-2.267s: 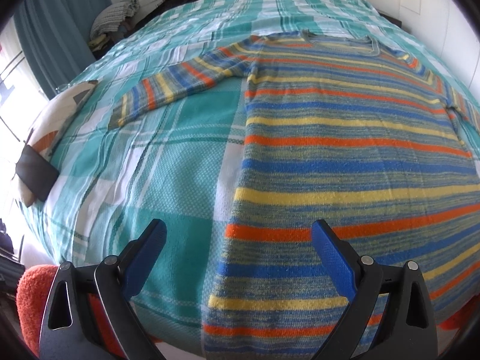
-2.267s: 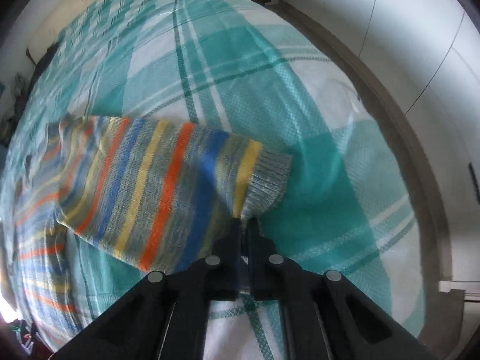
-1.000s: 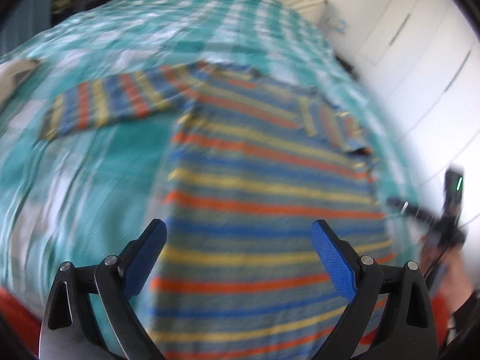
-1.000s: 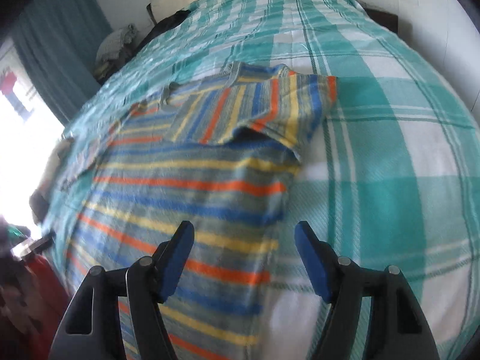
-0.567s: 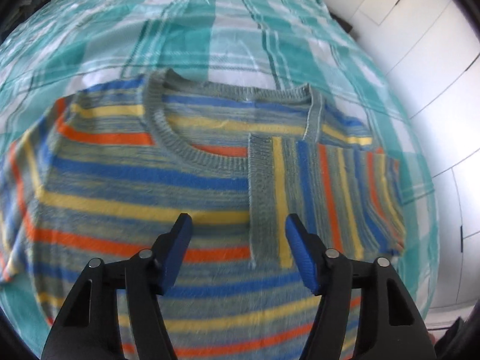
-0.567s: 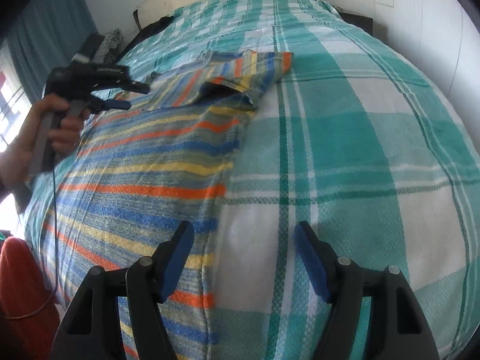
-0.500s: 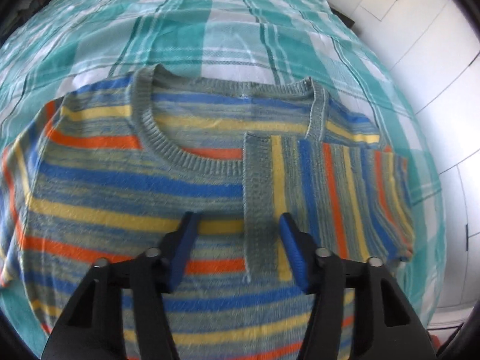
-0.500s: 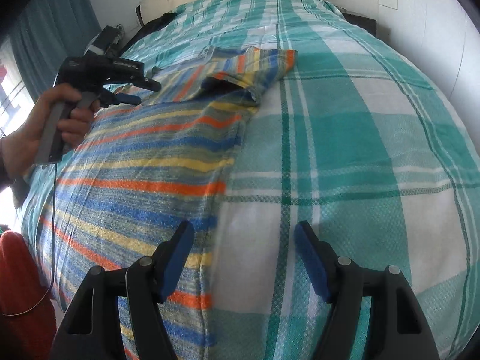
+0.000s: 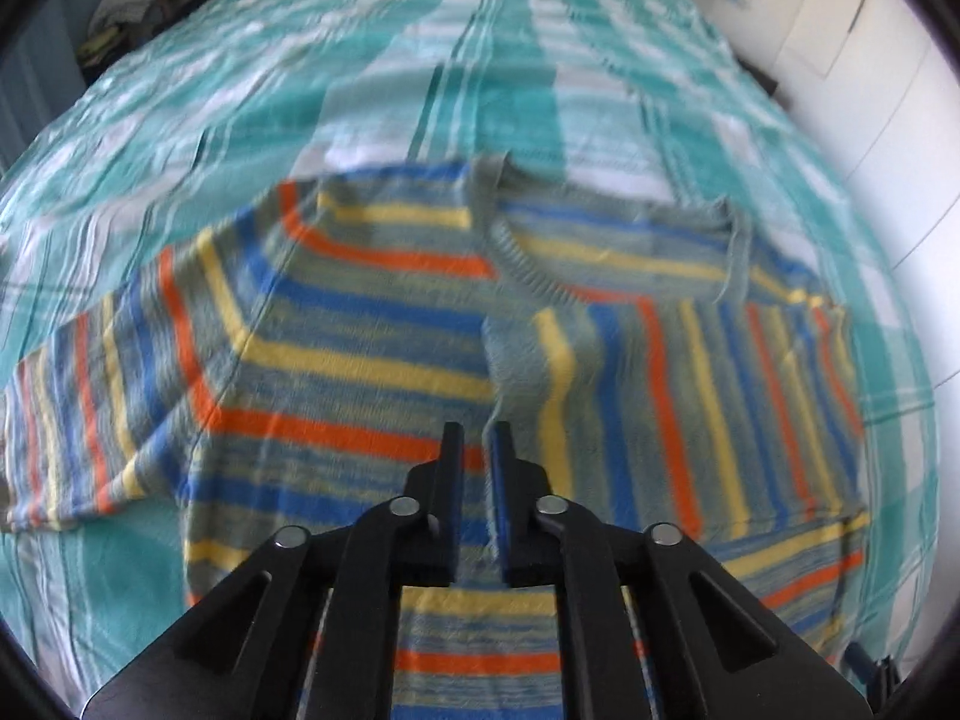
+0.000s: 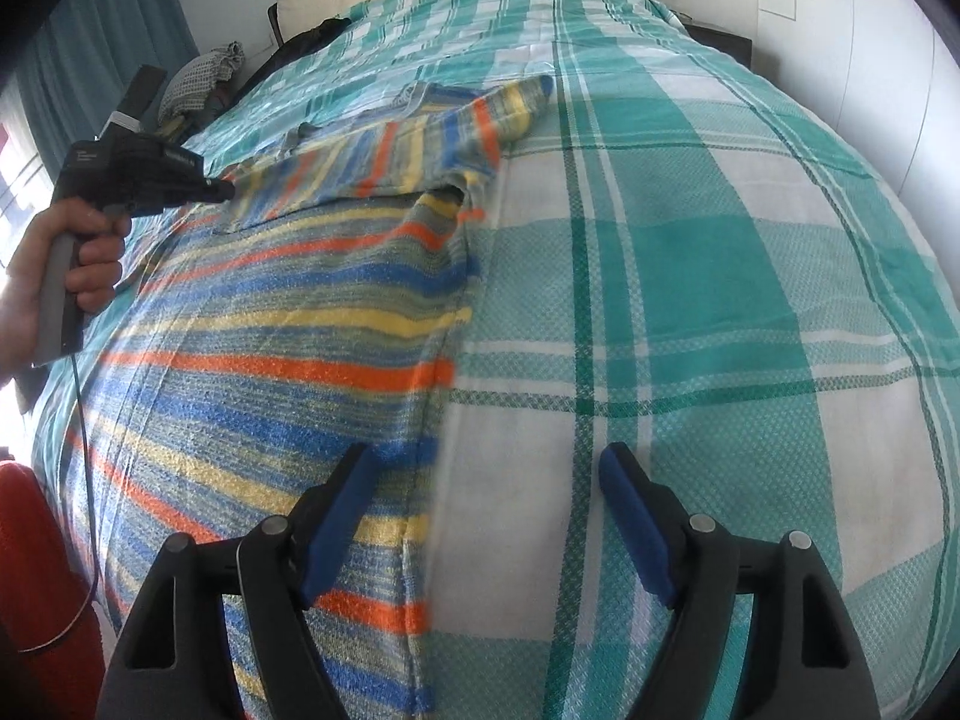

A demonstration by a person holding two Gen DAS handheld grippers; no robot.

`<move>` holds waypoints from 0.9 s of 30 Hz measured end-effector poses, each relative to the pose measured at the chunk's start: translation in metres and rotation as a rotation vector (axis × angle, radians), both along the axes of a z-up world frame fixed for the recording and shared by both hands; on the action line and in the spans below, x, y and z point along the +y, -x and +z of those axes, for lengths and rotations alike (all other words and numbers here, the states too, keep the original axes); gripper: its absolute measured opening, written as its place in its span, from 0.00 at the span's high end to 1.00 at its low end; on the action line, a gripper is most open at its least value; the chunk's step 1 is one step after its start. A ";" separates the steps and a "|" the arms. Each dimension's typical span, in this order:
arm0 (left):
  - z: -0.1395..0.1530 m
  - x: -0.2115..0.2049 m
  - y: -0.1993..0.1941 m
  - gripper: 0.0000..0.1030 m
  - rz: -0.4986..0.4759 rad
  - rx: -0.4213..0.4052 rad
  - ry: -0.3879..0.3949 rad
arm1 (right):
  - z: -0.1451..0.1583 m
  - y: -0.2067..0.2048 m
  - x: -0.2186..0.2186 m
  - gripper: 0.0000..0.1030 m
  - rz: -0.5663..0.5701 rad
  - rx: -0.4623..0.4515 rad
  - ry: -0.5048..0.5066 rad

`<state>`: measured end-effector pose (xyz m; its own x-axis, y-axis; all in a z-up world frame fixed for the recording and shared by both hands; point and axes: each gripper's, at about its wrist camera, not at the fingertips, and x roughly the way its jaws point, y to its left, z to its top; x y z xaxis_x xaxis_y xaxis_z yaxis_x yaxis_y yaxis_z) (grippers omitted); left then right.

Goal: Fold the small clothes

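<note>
Blue pads tip the right gripper (image 10: 483, 516), whose jaws stand wide apart with nothing between them, low over the sweater's (image 10: 288, 330) side edge where the knit meets the teal-and-white plaid bedspread (image 10: 690, 276). Only this view shows the hand (image 10: 66, 264) holding the left gripper's handle over the sweater's far part, near the folded-in sleeve (image 10: 420, 138). The left wrist view is blurred; there the left gripper (image 9: 477, 450) has its fingers nearly together, apparently pinching the cuff edge of that sleeve (image 9: 660, 396), which lies across the chest. Beyond it show the collar (image 9: 600, 252) and the other sleeve (image 9: 90, 408) stretched out flat, then bare bedspread (image 9: 480, 60).
</note>
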<state>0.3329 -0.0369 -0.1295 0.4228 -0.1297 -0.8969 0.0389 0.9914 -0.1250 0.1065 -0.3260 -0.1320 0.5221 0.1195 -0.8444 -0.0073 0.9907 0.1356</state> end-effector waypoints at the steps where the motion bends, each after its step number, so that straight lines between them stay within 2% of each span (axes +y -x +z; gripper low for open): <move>1: 0.002 0.002 0.004 0.63 0.005 -0.006 0.008 | 0.000 0.001 0.002 0.25 0.005 -0.002 0.011; 2: 0.006 0.005 0.011 0.52 0.015 -0.029 0.012 | 0.000 0.001 0.003 0.25 0.010 -0.003 0.022; 3: 0.011 0.008 0.019 0.34 0.022 -0.052 0.012 | 0.001 0.001 0.004 0.25 0.014 -0.004 0.030; 5: 0.023 0.014 0.044 0.24 0.020 -0.097 0.017 | 0.005 0.002 0.004 0.25 0.008 -0.012 0.043; 9: 0.030 0.027 0.099 0.15 -0.015 -0.118 0.032 | 0.023 0.011 0.008 0.25 -0.025 -0.083 0.121; 13: 0.023 0.032 0.153 0.10 -0.031 -0.139 -0.040 | 0.041 0.020 0.013 0.22 -0.071 -0.137 0.213; 15: 0.016 0.034 0.173 0.09 -0.037 -0.134 -0.072 | 0.048 0.023 0.015 0.05 -0.098 -0.146 0.256; 16: 0.012 0.034 0.181 0.07 -0.041 -0.133 -0.087 | 0.050 0.024 0.017 0.02 -0.116 -0.150 0.281; 19: -0.002 0.036 0.195 0.06 -0.047 -0.133 -0.141 | 0.057 0.028 0.020 0.01 -0.151 -0.163 0.332; 22: -0.020 0.037 0.198 0.04 -0.053 -0.097 -0.186 | 0.058 0.031 0.022 0.01 -0.179 -0.159 0.364; 23: -0.025 0.039 0.198 0.01 -0.057 -0.089 -0.187 | 0.058 0.032 0.022 0.01 -0.186 -0.156 0.376; 27: -0.031 0.047 0.200 0.00 -0.030 -0.081 -0.140 | 0.056 0.041 0.029 0.01 -0.202 -0.164 0.472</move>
